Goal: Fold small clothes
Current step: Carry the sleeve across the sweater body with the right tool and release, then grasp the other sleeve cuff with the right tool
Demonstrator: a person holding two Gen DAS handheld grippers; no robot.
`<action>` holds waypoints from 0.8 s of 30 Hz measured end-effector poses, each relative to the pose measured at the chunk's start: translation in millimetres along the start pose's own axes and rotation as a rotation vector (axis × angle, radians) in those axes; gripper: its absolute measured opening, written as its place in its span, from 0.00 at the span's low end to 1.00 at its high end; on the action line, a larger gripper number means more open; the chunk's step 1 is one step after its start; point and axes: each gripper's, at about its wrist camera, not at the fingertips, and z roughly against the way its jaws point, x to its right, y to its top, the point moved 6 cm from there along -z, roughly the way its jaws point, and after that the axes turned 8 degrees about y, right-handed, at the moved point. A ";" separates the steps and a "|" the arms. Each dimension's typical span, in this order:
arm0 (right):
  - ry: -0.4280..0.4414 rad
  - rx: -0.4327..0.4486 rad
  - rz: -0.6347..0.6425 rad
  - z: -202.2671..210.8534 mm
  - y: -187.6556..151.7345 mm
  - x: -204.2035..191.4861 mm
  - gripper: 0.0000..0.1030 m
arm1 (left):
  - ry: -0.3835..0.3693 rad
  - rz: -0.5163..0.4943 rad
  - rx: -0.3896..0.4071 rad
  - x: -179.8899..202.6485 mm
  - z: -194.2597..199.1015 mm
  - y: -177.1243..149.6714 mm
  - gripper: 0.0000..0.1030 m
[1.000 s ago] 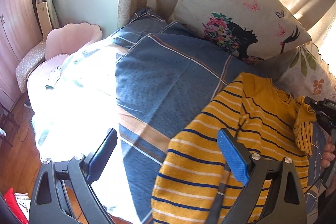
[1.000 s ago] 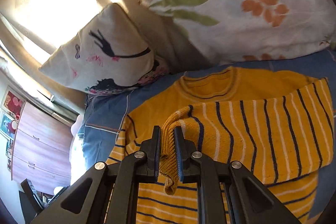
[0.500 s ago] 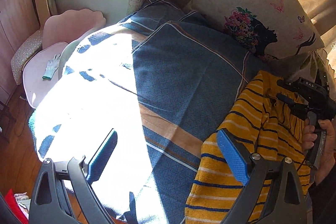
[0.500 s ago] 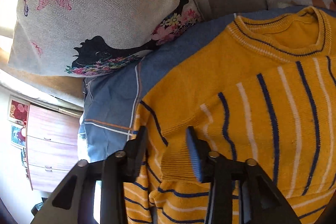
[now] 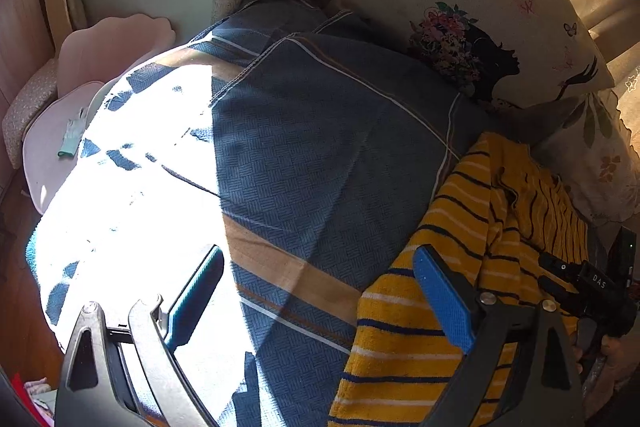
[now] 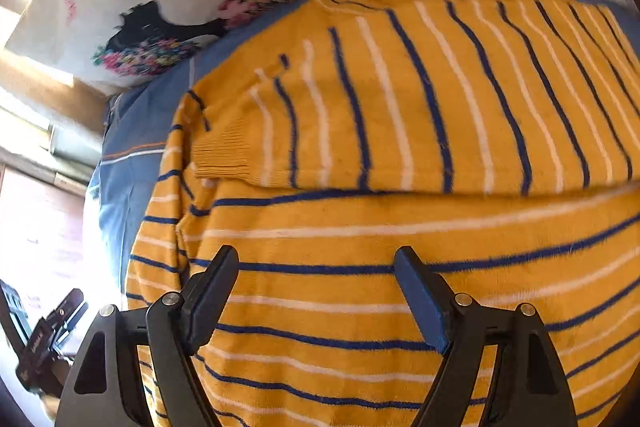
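Note:
A small yellow sweater [image 6: 400,147] with navy and white stripes lies on the blue plaid bed cover [image 5: 320,155]. One sleeve [image 6: 400,99] is folded across its chest, cuff at the left. My right gripper [image 6: 316,299] is open and empty, just above the sweater's lower body. In the left wrist view the sweater [image 5: 460,267] lies at the right. My left gripper [image 5: 320,291] is open and empty, over the bed cover at the sweater's left edge. The right gripper's body [image 5: 588,291] shows at the far right.
A cream pillow with a black silhouette print [image 5: 480,27] and a floral pillow [image 5: 600,155] lean at the bed's head. A pink chair [image 5: 80,99] with a green glove stands left of the bed. Curtains and a window are behind. Bright sun covers the bed's left part.
My right gripper let go of the sleeve cuff, opened wide and drew back toward the sweater's lower body. The sleeve now lies across the chest. My left gripper shifted left, still open.

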 end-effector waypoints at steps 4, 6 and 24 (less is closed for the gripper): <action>0.128 0.090 -0.116 10.7 -1.8 17.3 0.88 | -0.011 -0.011 -0.007 6.0 -1.6 -0.1 0.92; 0.131 0.094 -0.105 13.5 -3.8 18.6 0.91 | -0.013 -0.015 -0.016 7.5 -3.8 -2.2 0.92; -0.129 -0.039 0.200 6.5 -34.7 -43.8 0.63 | 0.051 0.110 0.024 -52.0 17.2 -16.3 0.92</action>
